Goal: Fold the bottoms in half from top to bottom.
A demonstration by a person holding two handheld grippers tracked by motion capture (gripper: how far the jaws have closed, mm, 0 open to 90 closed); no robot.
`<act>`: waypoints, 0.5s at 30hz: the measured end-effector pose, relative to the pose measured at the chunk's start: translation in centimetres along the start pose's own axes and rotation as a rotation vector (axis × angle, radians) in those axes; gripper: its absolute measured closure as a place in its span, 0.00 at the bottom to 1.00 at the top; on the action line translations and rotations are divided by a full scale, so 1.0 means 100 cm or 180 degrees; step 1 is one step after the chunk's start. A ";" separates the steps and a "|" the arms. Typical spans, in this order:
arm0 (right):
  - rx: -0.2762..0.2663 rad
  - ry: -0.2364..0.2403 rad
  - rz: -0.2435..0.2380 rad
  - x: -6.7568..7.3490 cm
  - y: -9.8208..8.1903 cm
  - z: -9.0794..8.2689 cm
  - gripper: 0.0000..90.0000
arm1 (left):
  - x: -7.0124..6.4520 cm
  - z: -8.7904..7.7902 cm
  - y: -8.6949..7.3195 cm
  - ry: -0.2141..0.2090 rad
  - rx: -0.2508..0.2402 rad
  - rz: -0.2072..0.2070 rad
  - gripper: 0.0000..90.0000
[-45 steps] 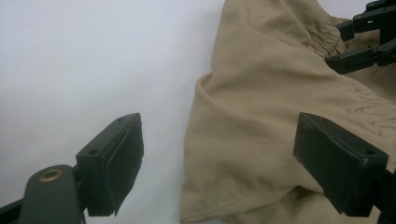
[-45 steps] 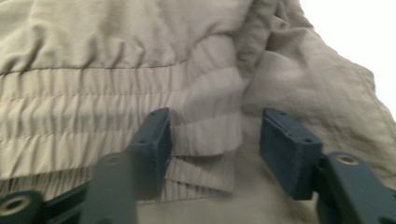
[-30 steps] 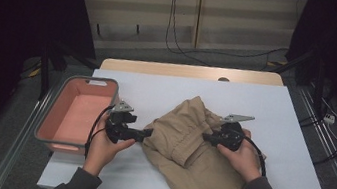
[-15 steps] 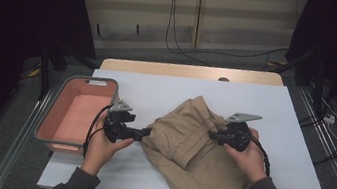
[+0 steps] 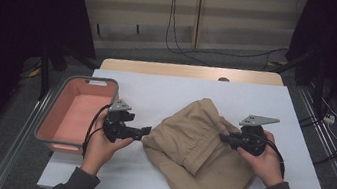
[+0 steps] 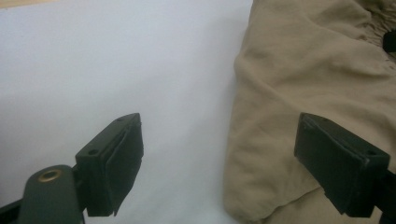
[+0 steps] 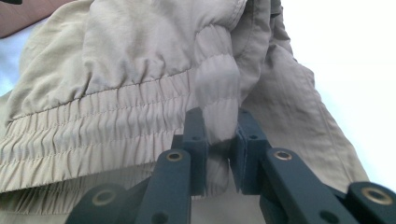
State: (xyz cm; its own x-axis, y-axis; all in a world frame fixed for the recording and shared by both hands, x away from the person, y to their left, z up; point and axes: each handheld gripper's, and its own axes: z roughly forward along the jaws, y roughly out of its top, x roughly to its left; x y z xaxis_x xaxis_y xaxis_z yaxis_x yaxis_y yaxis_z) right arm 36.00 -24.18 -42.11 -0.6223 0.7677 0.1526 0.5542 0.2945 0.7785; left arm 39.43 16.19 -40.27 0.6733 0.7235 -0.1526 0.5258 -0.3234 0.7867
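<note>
Khaki shorts (image 5: pixel 203 155): crumpled on white counter (image 5: pixel 167 92).
Right claw (image 7: pixel 218 149): has just been closing, pinching the elastic waistband (image 7: pixel 116 116).
Left claw (image 6: pixel 219 163): spread, beside the shorts' edge.
Tray (image 5: pixel 45 124): pink, left.

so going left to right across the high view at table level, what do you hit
pink bin → left gripper → tan trousers → right gripper → bare white table
</note>
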 end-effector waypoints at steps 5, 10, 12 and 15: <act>-0.0002 -0.0005 -0.0008 -0.002 -0.005 -0.006 0.87 | 0.000 0.001 0.000 -0.0001 0.0035 0.0006 0.17; 0.0001 0.0004 0.0004 -0.003 -0.007 -0.008 0.86 | -0.001 0.002 0.000 -0.0011 0.0043 0.0015 0.17; 0.0001 -0.0001 -0.0005 -0.004 -0.008 -0.009 0.86 | -0.002 0.002 0.000 -0.0018 0.0042 0.0014 0.17; -0.0008 -0.0001 -0.0005 -0.004 -0.009 -0.011 0.86 | -0.002 0.002 0.000 -0.0029 0.0038 0.0007 0.17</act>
State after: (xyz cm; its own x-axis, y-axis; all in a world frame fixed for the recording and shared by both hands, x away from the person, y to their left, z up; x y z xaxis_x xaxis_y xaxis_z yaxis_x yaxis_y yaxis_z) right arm 35.16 -25.38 -42.20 -0.6230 0.7675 0.1510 0.5518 0.2944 0.7803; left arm 39.36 15.94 -40.37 0.6792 0.7171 -0.1564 0.5304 -0.3323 0.7799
